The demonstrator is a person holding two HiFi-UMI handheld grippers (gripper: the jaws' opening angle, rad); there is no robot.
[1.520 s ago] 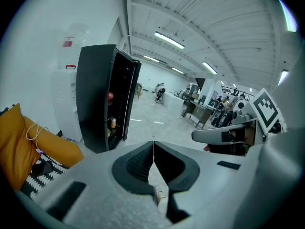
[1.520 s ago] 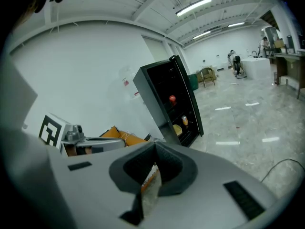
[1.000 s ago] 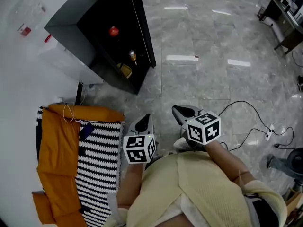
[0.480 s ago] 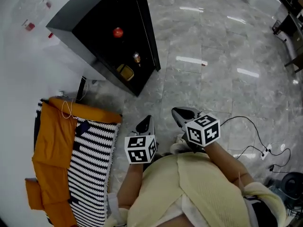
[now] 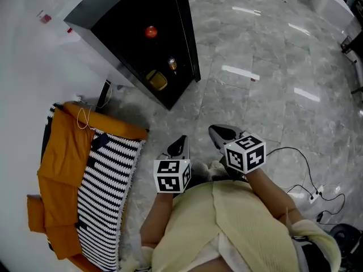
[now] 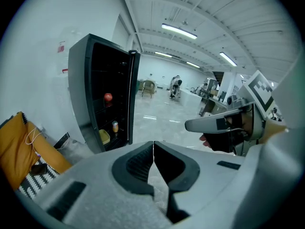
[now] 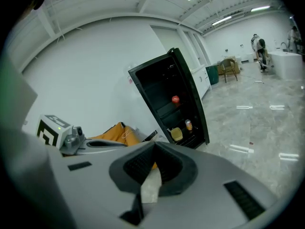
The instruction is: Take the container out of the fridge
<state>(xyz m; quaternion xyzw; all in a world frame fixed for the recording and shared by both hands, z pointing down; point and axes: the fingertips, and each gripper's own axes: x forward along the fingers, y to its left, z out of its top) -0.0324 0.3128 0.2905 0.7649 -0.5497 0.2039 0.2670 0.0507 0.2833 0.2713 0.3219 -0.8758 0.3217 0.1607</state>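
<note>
Sitting near the front edge of the open fridge's [image 5: 130, 33] bottom shelf, beside a can [image 5: 172, 64], the yellow container [image 5: 157, 80] lies ahead-left, well apart from both grippers. The left gripper [image 5: 179, 146] looks nearer, its fingers [image 6: 136, 163] pressed together on nothing. The right gripper [image 5: 218, 134] is likewise closed and empty.

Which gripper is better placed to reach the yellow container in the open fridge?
Left, probably: the left gripper sits nearer the yellow container than the right gripper; both are shut and empty.
</note>
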